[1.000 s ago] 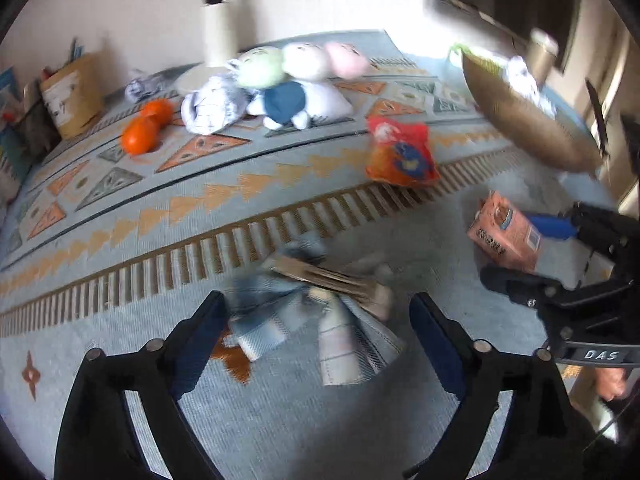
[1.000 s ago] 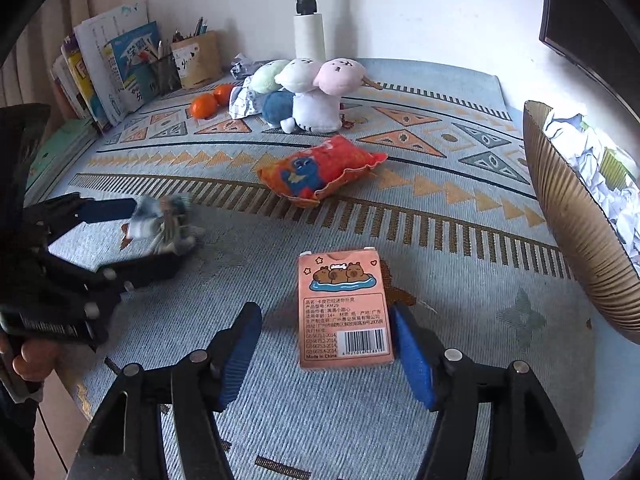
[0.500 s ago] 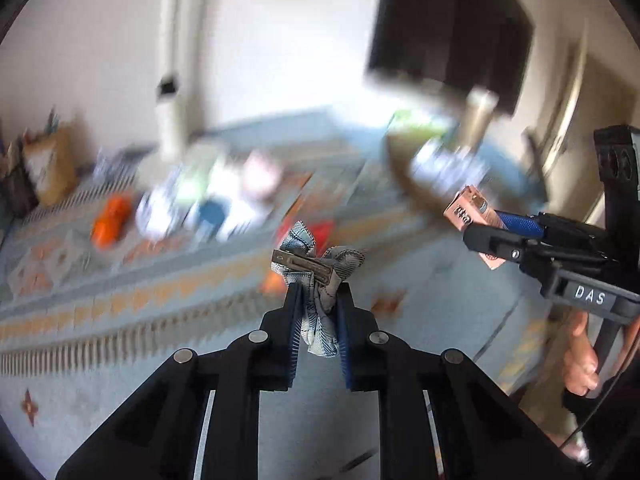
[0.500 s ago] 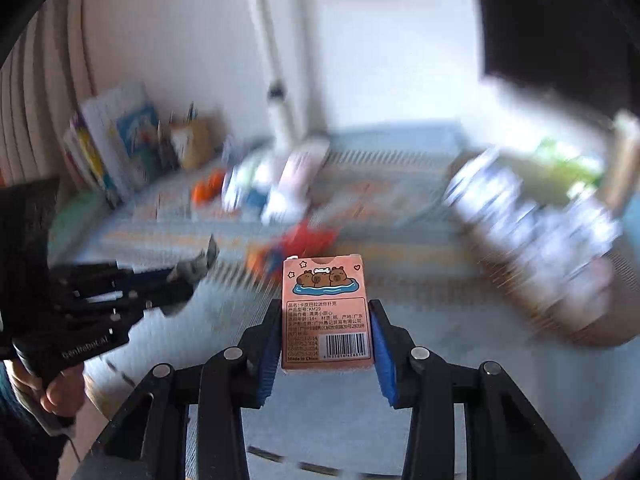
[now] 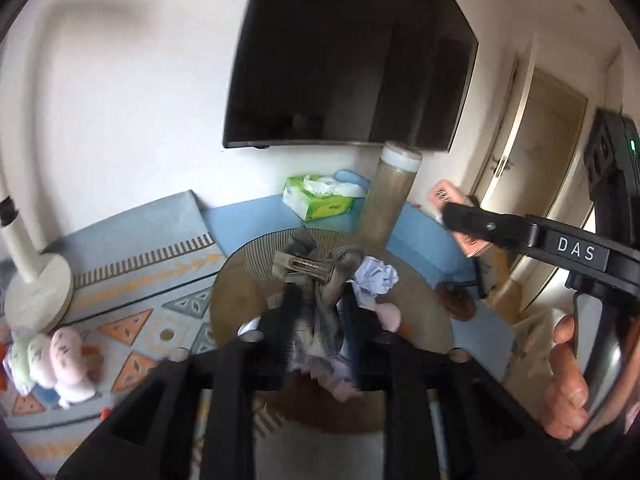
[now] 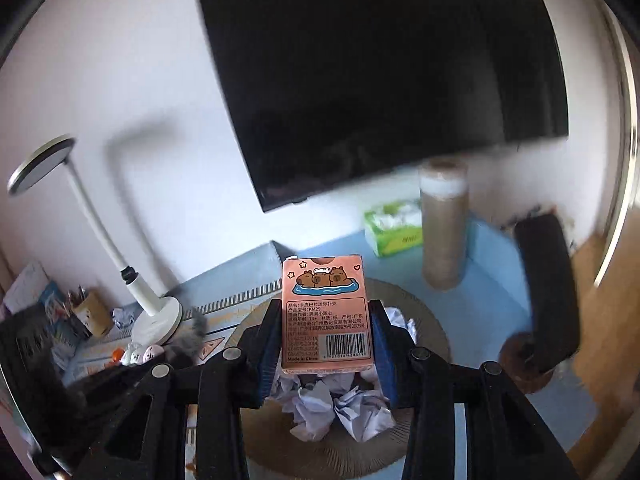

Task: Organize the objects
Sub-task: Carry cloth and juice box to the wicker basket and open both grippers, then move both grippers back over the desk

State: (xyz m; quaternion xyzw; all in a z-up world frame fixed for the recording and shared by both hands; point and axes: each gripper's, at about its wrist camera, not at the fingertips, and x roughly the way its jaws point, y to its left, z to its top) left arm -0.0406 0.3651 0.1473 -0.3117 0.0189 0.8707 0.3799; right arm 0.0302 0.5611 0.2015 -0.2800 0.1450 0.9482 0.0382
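Card box, pink with capybaras, sits pinched upright between the blue pads of the right gripper at centre frame, hanging over the woven basket of crumpled paper, probably for dropping in. Lower centre in the left wrist view, the left gripper is over the same basket; its jaws are opening, with the blue-grey cloth bundle between them, apparently being let go.

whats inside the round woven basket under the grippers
Crumpled white paper balls lie inside the woven basket. The pink card box held in the right gripper and the black gripper frames cover much of the inside, so anything beneath them cannot be seen.
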